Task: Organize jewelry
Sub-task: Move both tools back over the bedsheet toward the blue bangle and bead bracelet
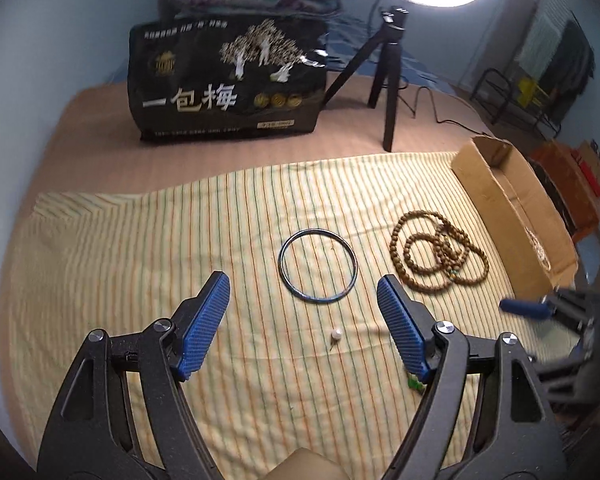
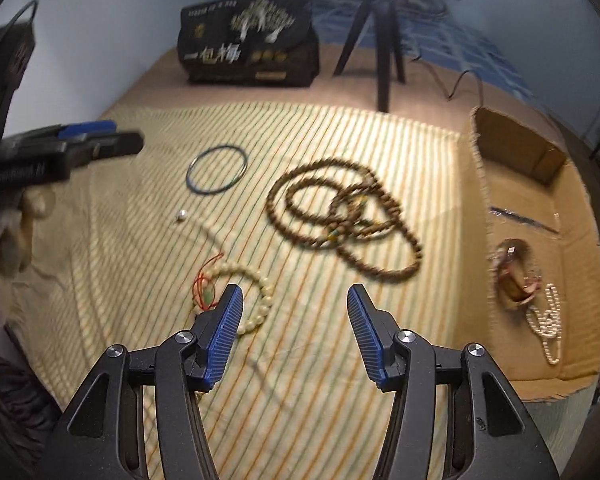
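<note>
A dark thin bangle (image 1: 318, 265) lies on the striped cloth ahead of my open, empty left gripper (image 1: 302, 298). A small pearl stud (image 1: 335, 335) lies between its fingers. A long brown bead strand (image 1: 440, 254) is coiled to the right. In the right wrist view my right gripper (image 2: 295, 306) is open and empty above the cloth; a cream bead bracelet with red cord (image 2: 244, 300) lies by its left finger. The brown strand (image 2: 344, 216), bangle (image 2: 217, 168) and pearl (image 2: 182, 215) lie farther ahead. A cardboard box (image 2: 480, 184) at right holds a pearl necklace (image 2: 548, 324) and a reddish piece (image 2: 514, 276).
A black snack bag (image 1: 228, 80) and a black tripod (image 1: 388, 80) with a ring light stand behind the cloth. The box (image 1: 496, 196) lines the cloth's right edge. The left gripper shows at the left in the right wrist view (image 2: 88, 140). A blue wall runs along the left.
</note>
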`<state>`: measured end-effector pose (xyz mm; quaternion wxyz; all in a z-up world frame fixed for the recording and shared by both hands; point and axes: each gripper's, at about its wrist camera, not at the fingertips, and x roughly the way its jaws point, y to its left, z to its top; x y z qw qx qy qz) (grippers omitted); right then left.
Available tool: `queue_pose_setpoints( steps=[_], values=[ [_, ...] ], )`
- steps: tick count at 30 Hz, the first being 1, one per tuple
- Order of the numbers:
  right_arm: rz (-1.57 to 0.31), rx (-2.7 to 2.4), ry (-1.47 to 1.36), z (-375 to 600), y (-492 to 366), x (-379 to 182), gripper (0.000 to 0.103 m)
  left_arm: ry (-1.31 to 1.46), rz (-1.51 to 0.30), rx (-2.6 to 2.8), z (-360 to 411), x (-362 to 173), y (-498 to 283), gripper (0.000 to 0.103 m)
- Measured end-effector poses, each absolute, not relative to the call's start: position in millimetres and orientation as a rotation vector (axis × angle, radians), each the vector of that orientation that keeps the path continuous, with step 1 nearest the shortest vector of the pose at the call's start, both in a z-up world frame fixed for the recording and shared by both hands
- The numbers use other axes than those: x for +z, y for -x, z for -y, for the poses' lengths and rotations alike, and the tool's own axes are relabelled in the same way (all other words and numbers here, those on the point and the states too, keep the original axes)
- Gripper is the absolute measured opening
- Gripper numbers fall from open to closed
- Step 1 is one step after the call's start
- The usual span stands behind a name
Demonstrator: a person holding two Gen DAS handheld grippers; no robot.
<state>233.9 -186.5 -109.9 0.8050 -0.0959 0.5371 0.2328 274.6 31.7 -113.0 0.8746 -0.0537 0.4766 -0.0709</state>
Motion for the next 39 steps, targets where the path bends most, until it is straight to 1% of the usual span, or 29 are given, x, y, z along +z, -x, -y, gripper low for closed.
queue_pose_setpoints(
  steps=[9,18,23,26,30,32,33,37,39],
  values=[
    [-1.22,0.526,0.202,174,-240,-133,0.053,0.2,-1.118,-0.177,-28,-147,-308,0.079],
    [-1.249,0.527,0.191,178,-245,-143,0.053,0.319,-1.184,-0.166,-35,-172,-331,0.079],
    [-1.258,0.527,0.182,179,-248,-147,0.053,0.308,-1.22,-0.169,-24,-182,-340,0.079],
    [-1.26,0.536,0.178,179,-248,-148,0.053,0.281,-1.22,-0.158,-17,-184,-344,0.082],
    [-1.261,0.543,0.181,177,-247,-148,0.053,0.265,-1.217,-0.134,-12,-186,-349,0.083],
    [-1.263,0.542,0.181,176,-248,-149,0.046,0.242,-1.214,-0.114,-8,-188,-351,0.083],
    [-1.265,0.541,0.181,175,-249,-150,0.04,0.228,-1.212,-0.103,-5,-189,-353,0.083],
    [-1.263,0.531,0.183,173,-253,-153,0.033,0.159,-1.202,-0.069,5,-193,-353,0.083],
    [-1.261,0.534,0.189,170,-256,-155,0.032,0.104,-1.204,-0.054,13,-196,-354,0.083]
  ],
)
